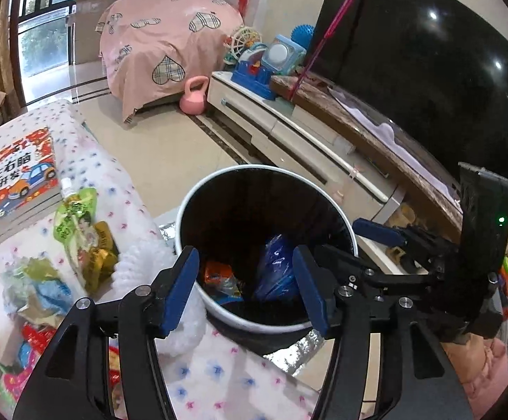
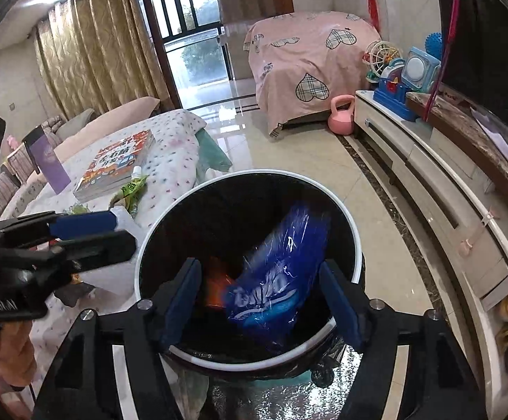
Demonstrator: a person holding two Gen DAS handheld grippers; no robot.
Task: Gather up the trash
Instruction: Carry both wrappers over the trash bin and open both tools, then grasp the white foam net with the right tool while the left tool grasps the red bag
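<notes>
Right claw [image 2: 259,301] over white-rimmed trash bin [image 2: 353,241], jaws apart. Blue wrapper [image 2: 275,280] between the pads, blurred, touching neither; orange scrap [image 2: 215,285] beneath. Left claw [image 2: 114,232] at left edge. Book [image 2: 117,164] and green pouch [image 2: 131,192] on counter [image 2: 173,154].

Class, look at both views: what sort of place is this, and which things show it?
Probably a home living room: a large TV on a low cabinet, a sofa by curtains, and toys.
</notes>
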